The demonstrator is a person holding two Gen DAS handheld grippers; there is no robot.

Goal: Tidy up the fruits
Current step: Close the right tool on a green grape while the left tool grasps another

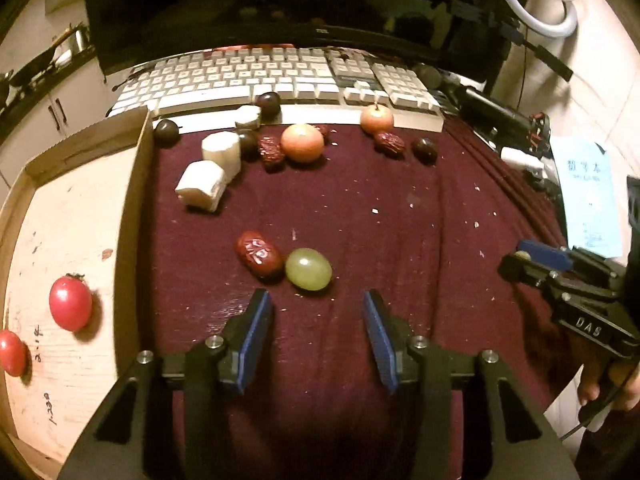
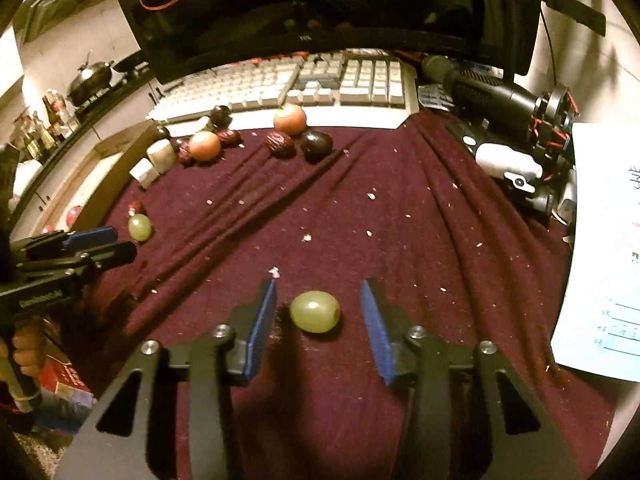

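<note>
Matt maroon cloth [image 1: 400,240], glossy green grape [image 2: 315,312]

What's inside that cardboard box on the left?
Two red cherry tomatoes lie on the bare bottom of the cardboard box; one is cut off by the picture's edge. The box's near end is out of view.

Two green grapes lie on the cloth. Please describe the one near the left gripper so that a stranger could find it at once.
Start at the open cardboard box on the left edge of the dark red cloth. On the cloth to its right, just ahead of the left gripper, lies the green grape. Unlike the other green grape, which lies alone, this one touches a wrinkled red date.
</note>
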